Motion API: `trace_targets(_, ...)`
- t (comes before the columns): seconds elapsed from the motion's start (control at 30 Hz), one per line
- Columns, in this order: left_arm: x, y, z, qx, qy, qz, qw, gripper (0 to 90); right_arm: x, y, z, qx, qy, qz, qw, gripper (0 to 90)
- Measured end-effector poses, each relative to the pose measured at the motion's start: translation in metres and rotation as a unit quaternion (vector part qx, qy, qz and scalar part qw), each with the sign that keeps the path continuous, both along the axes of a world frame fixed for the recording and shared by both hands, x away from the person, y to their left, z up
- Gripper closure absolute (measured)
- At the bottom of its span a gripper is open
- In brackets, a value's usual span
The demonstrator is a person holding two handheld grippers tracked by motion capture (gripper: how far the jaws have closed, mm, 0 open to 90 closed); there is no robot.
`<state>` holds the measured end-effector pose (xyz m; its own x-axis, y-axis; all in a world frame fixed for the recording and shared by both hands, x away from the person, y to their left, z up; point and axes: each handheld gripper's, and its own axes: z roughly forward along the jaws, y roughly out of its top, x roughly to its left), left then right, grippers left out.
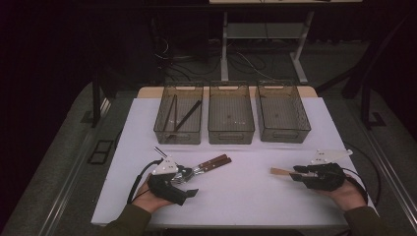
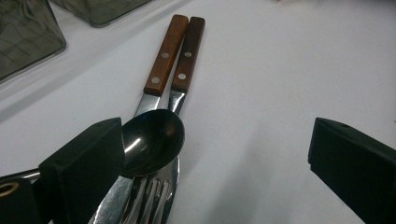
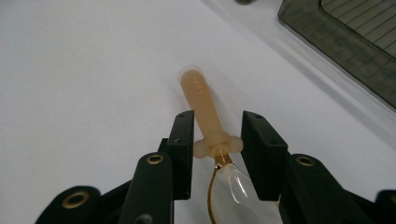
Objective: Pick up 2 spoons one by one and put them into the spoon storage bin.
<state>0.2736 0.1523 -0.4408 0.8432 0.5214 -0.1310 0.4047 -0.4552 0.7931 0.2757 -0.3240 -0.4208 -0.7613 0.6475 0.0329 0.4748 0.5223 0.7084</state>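
My left gripper (image 1: 189,182) stands open at the near left of the white table (image 1: 246,196), its jaws wide apart over a small pile of cutlery. In the left gripper view (image 2: 215,135), a dark metal spoon (image 2: 152,140) lies against the left jaw, on top of a fork (image 2: 149,200). Two wooden-handled knives (image 2: 175,58) stretch away side by side. At the near right, my right gripper (image 1: 298,172) is shut on a tan-handled plastic spoon (image 1: 280,171). Its pads (image 3: 184,140) press the flange of that tan-handled plastic spoon (image 3: 205,102), with the clear bowl behind them.
Three grey see-through bins stand in a row at the back of the table: left (image 1: 160,123), middle (image 1: 231,133), right (image 1: 284,133). The left one holds a few dark sticks (image 1: 186,115). A table frame and cables (image 1: 231,54) are on the floor beyond.
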Motion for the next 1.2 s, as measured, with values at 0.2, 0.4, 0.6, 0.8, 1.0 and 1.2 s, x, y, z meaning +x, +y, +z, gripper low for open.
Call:
trace_targets(0.2,0.000,0.000,0.000,-0.001,0.000,0.000,1.0000,2.8,0.003,0.002,0.006,0.007,-0.007,0.002,0.9999,65.8)
trace_targets(0.4,0.000,0.000,0.000,-0.002,0.001,0.000,1.0000,2.8,0.007,0.004,0.013,0.020,-0.016,0.001,0.9997,65.9)
trace_targets(0.6,0.000,0.000,0.001,-0.004,-0.001,-0.001,1.0000,2.7,0.011,0.008,0.022,0.035,-0.024,0.006,0.9991,65.9)
trace_targets(0.8,-0.001,0.001,0.002,-0.009,-0.004,-0.002,1.0000,1.7,0.020,0.014,0.029,0.050,-0.027,0.004,0.9984,65.9)
trace_targets(1.0,-0.001,0.002,0.003,-0.013,-0.009,0.001,0.9999,0.0,0.029,0.022,0.042,0.076,-0.025,0.005,0.9968,65.9)
trace_targets(1.2,-0.001,0.001,0.003,-0.014,-0.009,0.005,0.9998,0.0,0.042,0.035,0.058,0.090,-0.033,0.000,0.9954,65.8)
